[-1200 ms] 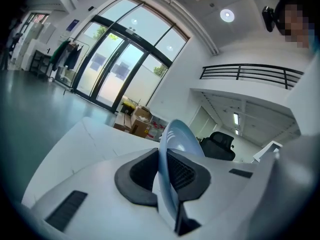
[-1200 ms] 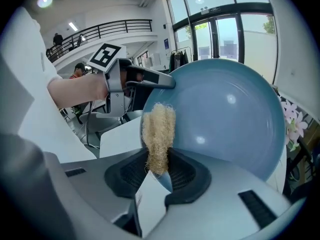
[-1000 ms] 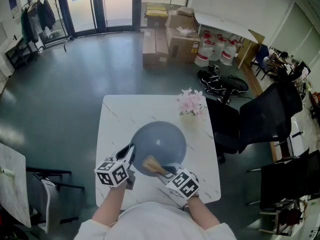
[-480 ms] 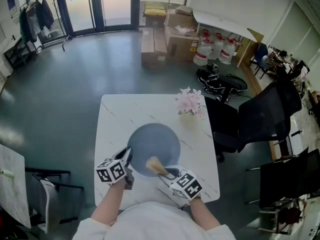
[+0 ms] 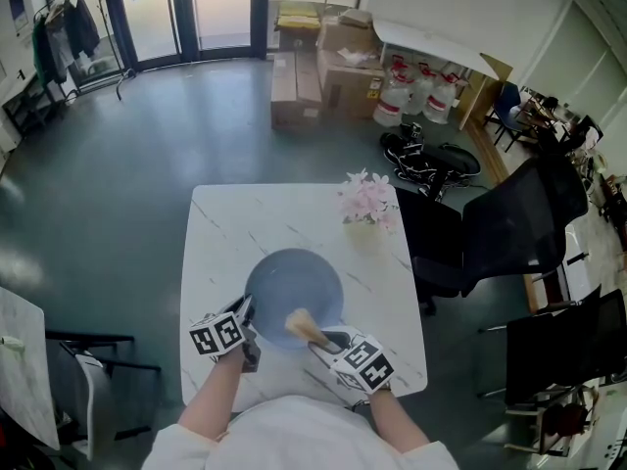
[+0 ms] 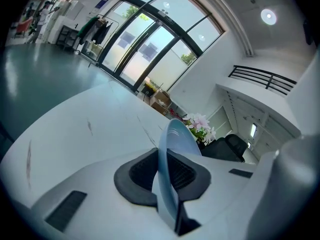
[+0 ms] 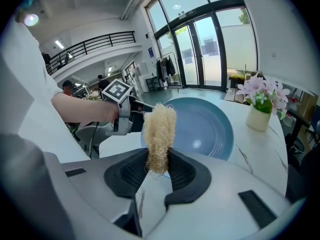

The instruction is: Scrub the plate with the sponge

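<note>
A blue-grey plate [image 5: 292,283] lies near flat over the white marble table [image 5: 225,225]. My left gripper [image 5: 245,313] is shut on the plate's near-left rim; in the left gripper view the plate [image 6: 174,149] stands edge-on between the pads. My right gripper [image 5: 318,337] is shut on a tan loofah sponge [image 5: 300,323], which sits at the plate's near edge. In the right gripper view the sponge [image 7: 159,134] sticks up from the jaws in front of the plate [image 7: 205,126], with the left gripper [image 7: 131,118] at the plate's left rim.
A small vase of pink flowers [image 5: 365,206] stands at the table's far right corner. Black office chairs [image 5: 509,228] are to the right of the table. Cardboard boxes [image 5: 328,67] and water jugs [image 5: 416,86] sit on the floor beyond.
The plate has come down from a raised tilt to lie nearly flat on the table. Both grippers have kept their holds.
</note>
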